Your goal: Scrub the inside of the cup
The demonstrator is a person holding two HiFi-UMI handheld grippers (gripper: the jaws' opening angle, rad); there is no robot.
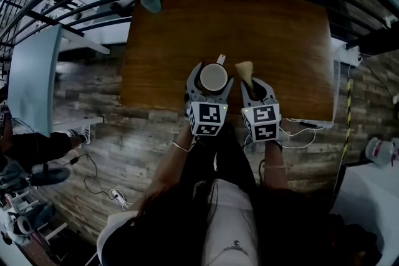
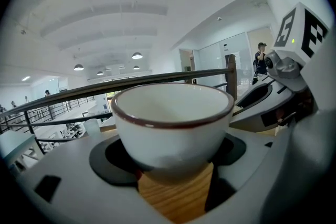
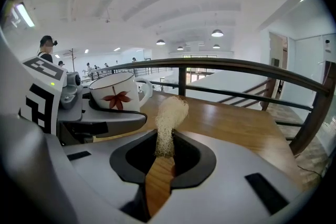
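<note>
Head view: we hold both forearms forward over the wooden surface (image 1: 287, 34), left tongs (image 1: 212, 73) around the white cup (image 1: 214, 78), right tongs (image 1: 252, 85) just beside. Left gripper view: wide tongs clamp the upright cup's sides. Right gripper view: nearly closed tongs pinch a loofah scrubber (image 3: 169, 123), long axis pointing up.

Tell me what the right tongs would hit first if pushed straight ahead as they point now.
Nothing close: the right tongs, shut on the scrubber, point out over the table, with the cup off to their left. The railing beyond the far edge probably comes first; depth is unclear.
</note>
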